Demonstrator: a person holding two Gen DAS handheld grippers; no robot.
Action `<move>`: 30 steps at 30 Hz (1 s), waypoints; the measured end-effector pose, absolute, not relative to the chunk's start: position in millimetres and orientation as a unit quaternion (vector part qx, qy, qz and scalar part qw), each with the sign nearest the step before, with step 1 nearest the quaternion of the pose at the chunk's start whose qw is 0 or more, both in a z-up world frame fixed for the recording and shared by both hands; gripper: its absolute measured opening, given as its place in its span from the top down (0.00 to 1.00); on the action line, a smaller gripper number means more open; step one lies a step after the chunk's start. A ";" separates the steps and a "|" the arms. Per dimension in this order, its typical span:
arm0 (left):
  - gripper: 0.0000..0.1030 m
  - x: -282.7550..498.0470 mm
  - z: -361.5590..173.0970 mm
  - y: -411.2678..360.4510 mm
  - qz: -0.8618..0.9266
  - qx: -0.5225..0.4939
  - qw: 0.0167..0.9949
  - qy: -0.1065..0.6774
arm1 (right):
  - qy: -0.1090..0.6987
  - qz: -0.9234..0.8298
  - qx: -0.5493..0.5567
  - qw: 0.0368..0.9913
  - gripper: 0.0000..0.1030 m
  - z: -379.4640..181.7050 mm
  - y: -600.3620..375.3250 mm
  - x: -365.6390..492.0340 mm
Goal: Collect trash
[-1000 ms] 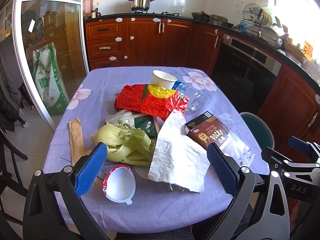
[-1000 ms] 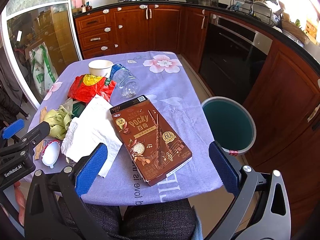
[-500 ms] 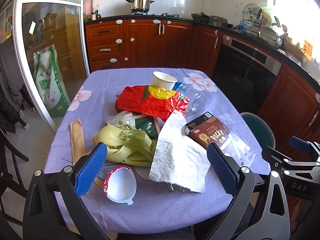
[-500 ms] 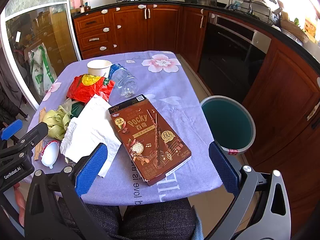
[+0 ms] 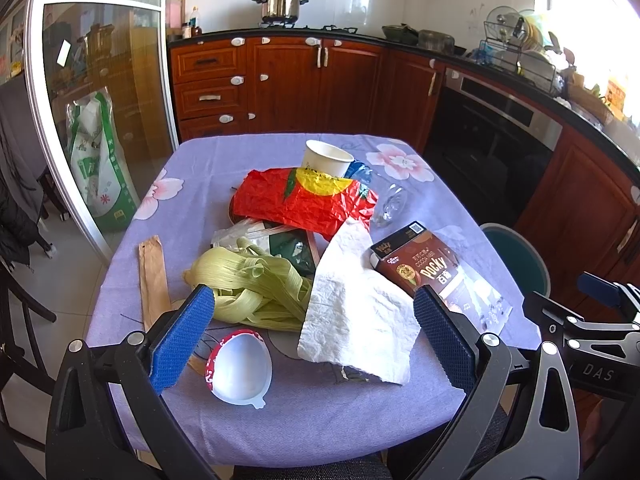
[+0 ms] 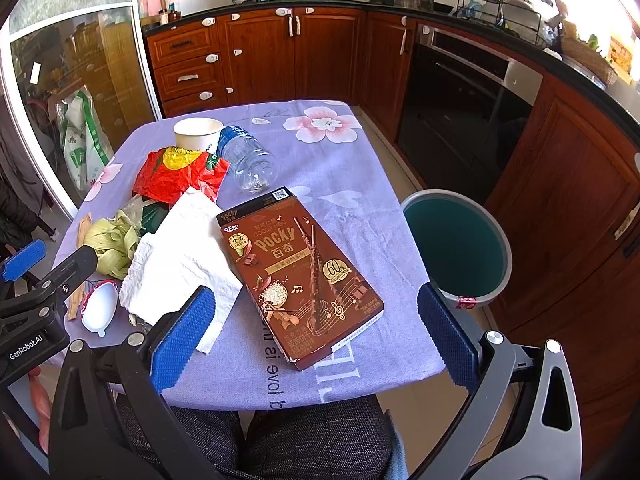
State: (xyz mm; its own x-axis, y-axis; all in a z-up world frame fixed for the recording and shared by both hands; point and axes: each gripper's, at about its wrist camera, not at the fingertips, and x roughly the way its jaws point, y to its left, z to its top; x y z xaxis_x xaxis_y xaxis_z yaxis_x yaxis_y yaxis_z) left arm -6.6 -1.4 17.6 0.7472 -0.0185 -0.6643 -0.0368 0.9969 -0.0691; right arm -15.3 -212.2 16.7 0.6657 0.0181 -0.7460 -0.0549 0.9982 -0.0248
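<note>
Both hand-held grippers, left point(image 5: 314, 338) and right point(image 6: 316, 334), released above the worktop point(image 6: 352, 168); Pocky box point(image 6: 298, 274) frame centre, bin point(image 6: 456, 246) right.

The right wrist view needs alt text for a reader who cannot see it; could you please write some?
An open right gripper hovers over a Pocky box on a purple-clothed table, beside a white paper towel and other litter. A teal bin stands on the floor to the right.

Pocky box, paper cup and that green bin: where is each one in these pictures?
Pocky box point(image 6: 298, 276): right wrist view, middle of its printed front.
Paper cup point(image 5: 326, 160): left wrist view, on its white side wall.
Green bin point(image 6: 456, 246): right wrist view, on its inner wall.
</note>
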 end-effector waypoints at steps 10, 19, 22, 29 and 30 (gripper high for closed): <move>0.04 3.3 8.7 32.8 0.029 -0.022 0.937 0.346 | 0.403 0.071 -0.026 0.912 0.06 13.9 -202.9 -1.7; 0.04 27.1 -29.9 75.6 0.020 0.015 0.920 0.391 | 0.435 0.152 -0.029 0.887 0.06 -11.0 -173.7 26.5; 0.04 33.7 -39.2 79.4 0.005 0.006 0.914 0.405 | 0.459 0.197 -0.042 0.865 0.06 -30.3 -150.1 41.5; 0.04 30.2 -48.9 92.6 0.000 0.013 0.907 0.420 | 0.495 0.259 -0.060 0.827 0.36 -59.2 -106.3 70.7; 0.04 28.2 -50.8 95.5 -0.002 0.012 0.905 0.425 | 0.499 0.262 -0.060 0.824 0.36 -61.3 -103.2 73.4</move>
